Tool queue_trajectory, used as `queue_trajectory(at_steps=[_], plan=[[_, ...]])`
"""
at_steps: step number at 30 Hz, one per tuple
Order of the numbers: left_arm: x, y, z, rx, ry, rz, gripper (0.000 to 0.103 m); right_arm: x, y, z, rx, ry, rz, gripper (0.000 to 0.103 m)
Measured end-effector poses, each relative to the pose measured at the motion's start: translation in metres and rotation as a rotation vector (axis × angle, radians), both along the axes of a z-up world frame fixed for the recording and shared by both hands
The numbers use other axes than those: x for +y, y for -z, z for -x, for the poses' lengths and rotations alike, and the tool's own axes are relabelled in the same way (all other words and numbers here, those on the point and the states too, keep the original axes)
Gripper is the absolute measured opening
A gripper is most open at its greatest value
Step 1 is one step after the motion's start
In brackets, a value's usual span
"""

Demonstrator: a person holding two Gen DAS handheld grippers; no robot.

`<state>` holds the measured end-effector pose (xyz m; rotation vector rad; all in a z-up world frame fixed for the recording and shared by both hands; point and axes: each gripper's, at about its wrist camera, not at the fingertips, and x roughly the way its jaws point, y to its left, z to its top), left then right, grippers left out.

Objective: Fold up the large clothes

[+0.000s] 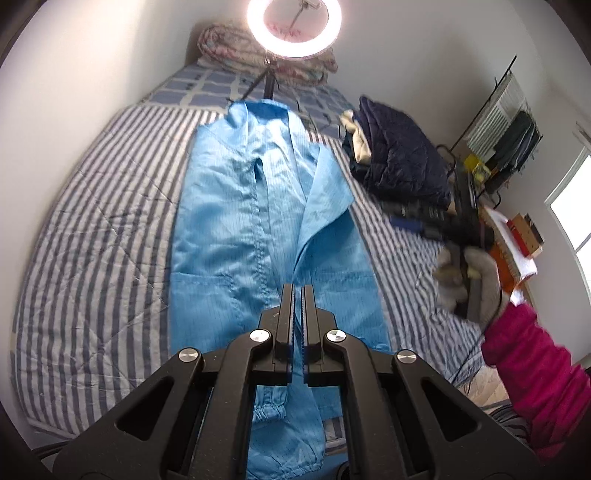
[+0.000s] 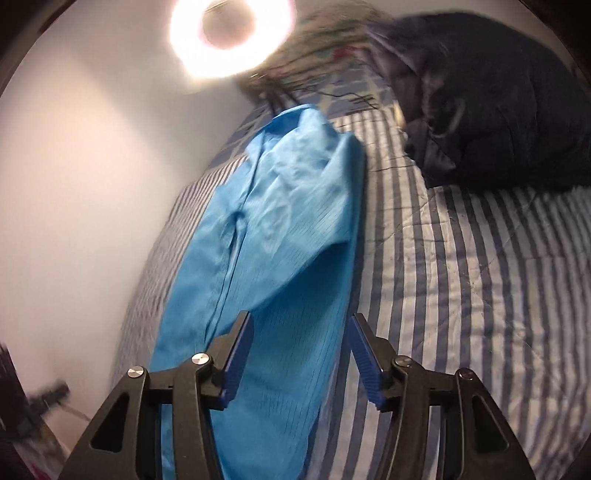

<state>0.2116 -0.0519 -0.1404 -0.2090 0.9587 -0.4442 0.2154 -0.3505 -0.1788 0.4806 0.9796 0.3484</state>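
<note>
Blue garment (image 1: 258,221), a long coat-like piece, lies lengthwise on the striped bed (image 1: 92,240), its sides already turned inward, so the lengthwise fold looks about done. Nearest, the left tongs (image 1: 297,291) hover over its lower middle with jaws nearly touching; a thin gap shows and no cloth seems caught between them. The right tongs (image 2: 301,332) stand well open and empty above the garment's right edge; their own view is blurred. From the left tongs the garment runs toward 12 o'clock, its elastic cuff at 6. I judge the next move calls for gripping the near hem at both corners and carrying it toward the collar. Farther off, a dark jacket (image 1: 399,158) sits at 2 o'clock, a ring light (image 1: 293,27) at 12.
</note>
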Motion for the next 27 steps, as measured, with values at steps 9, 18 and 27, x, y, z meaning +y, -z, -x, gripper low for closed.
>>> queue_trajectory(at_steps=[9, 18, 27], plan=[[-0.019, 0.01, -0.011, 0.05, 0.033, 0.025, 0.0, 0.001, 0.033, -0.087, 0.033, 0.04, -0.027, 0.055], [-0.021, 0.004, -0.02, 0.056, 0.026, 0.067, 0.0, 0.023, 0.045, -0.131, 0.049, -0.036, -0.041, 0.004], [-0.018, 0.001, -0.019, 0.041, 0.013, 0.063, 0.0, 0.082, 0.026, -0.166, -0.013, -0.123, 0.025, 0.002]])
